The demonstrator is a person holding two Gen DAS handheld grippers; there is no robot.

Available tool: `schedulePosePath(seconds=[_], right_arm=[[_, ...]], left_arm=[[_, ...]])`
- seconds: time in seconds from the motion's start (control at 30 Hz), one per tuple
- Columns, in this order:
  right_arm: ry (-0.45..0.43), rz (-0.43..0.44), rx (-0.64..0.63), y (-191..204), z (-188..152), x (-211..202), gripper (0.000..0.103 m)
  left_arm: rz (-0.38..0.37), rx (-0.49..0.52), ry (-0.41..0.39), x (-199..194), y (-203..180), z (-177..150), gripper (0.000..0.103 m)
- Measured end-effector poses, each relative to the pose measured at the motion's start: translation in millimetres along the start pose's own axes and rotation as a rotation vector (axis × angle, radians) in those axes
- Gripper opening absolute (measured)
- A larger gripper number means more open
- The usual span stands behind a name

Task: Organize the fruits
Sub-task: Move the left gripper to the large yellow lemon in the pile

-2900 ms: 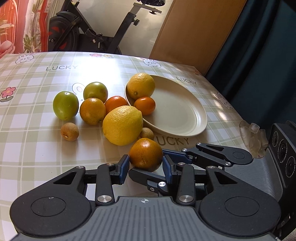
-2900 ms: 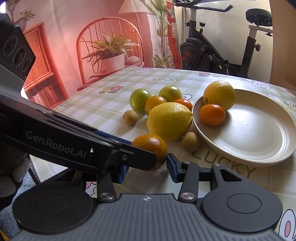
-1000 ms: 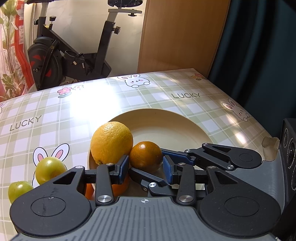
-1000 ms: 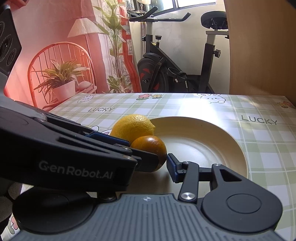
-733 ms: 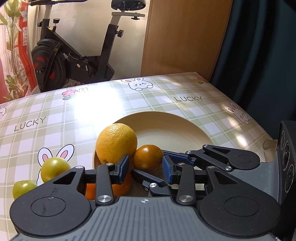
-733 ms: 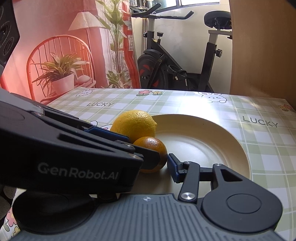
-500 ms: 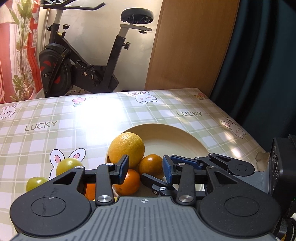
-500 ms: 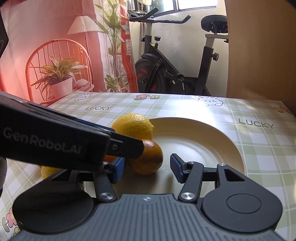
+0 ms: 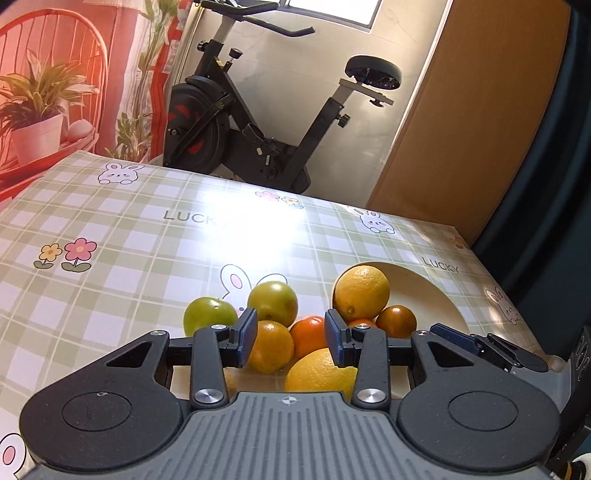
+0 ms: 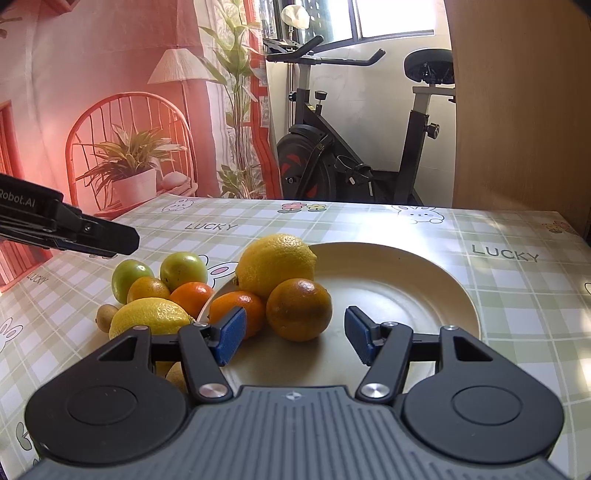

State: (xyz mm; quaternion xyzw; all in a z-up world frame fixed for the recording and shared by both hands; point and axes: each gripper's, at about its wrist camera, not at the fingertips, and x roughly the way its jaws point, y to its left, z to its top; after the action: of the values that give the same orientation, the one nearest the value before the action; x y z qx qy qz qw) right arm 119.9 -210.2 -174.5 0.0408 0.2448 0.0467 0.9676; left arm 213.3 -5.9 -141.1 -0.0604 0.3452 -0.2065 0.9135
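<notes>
3 fruits on plate (image 10: pixel 424 295); right gripper (image 10: pixel 293 338) opening, empty; left gripper (image 9: pixel 290 338) narrow, empty

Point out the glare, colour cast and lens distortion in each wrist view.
Left wrist view: blown-out white glare on the tablecloth beyond the fruit; a red cast tints the backdrop at upper left; the fisheye bends the wooden panel. Right wrist view: the window is overexposed, pink light washes the backdrop, and sheen lies across the plate.
</notes>
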Motion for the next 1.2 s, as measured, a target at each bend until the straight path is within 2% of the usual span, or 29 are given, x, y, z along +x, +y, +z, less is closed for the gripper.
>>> schedulePosePath(seconds=[0.13, 0.4, 0.6, 0.73, 0.93, 1.07, 1.2], right_arm=[[-0.022, -0.018, 0.000, 3, -5, -10, 0.062], [-0.041, -0.035, -0.054, 22, -16, -29, 0.062], [-0.018, 0.047, -0.138, 56, -21, -28, 0.063], [-0.006, 0.102, -0.187, 75, -23, -21, 0.070], [0.012, 0.120, -0.198, 89, -18, 0, 0.070], [0.033, 0.126, -0.203, 91, -15, 9, 0.072], [0.033, 0.131, -0.204, 91, -16, 9, 0.073]], left_arm=[[0.014, 0.006, -0.003, -4, 4, -2, 0.042], [-0.027, 0.000, -0.006, -11, 7, -10, 0.042], [-0.045, 0.004, -0.002, -12, 6, -18, 0.043], [-0.049, -0.004, 0.003, -12, 8, -20, 0.043], [-0.067, -0.022, 0.024, -7, 9, -21, 0.045], [-0.090, -0.033, 0.034, -2, 8, -20, 0.055], [-0.115, -0.019, 0.050, 4, 0, -23, 0.055]])
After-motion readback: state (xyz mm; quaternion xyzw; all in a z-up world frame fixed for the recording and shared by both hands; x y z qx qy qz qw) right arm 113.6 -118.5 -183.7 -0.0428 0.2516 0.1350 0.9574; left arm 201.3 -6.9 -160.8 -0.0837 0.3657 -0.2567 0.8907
